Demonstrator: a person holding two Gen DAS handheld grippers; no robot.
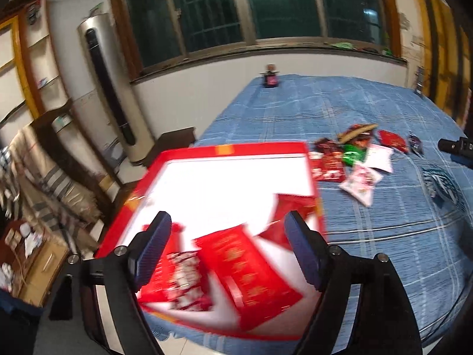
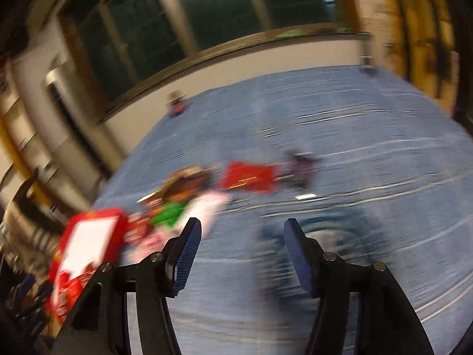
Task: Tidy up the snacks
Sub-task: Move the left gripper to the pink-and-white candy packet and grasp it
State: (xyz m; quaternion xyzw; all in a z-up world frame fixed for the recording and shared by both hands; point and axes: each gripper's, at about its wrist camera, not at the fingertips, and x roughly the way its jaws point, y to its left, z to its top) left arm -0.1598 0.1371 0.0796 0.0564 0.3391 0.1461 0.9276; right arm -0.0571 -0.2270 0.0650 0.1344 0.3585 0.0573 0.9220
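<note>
A red box (image 1: 314, 183) with a white inside lies on the blue checked bedspread (image 1: 384, 236). Several red snack packets (image 1: 251, 275) lie in its near end. My left gripper (image 1: 229, 236) hangs open just above them; its pads touch nothing. A pile of loose snacks (image 1: 354, 159) sits right of the box, and a teal striped packet (image 1: 440, 183) lies further right. The right wrist view is blurred. There my right gripper (image 2: 242, 245) stands open over the bedspread (image 2: 369, 148), gripping nothing, with the teal packet (image 2: 331, 236) under its right finger. The pile (image 2: 183, 204) and the box (image 2: 88, 236) lie to its left.
A red packet (image 2: 248, 176) and a purple one (image 2: 301, 167) lie apart from the pile. A small dark stand (image 1: 270, 78) is at the bed's far end. Left of the bed are a tall air conditioner (image 1: 115, 88) and wooden furniture (image 1: 44, 266). Windows fill the far wall.
</note>
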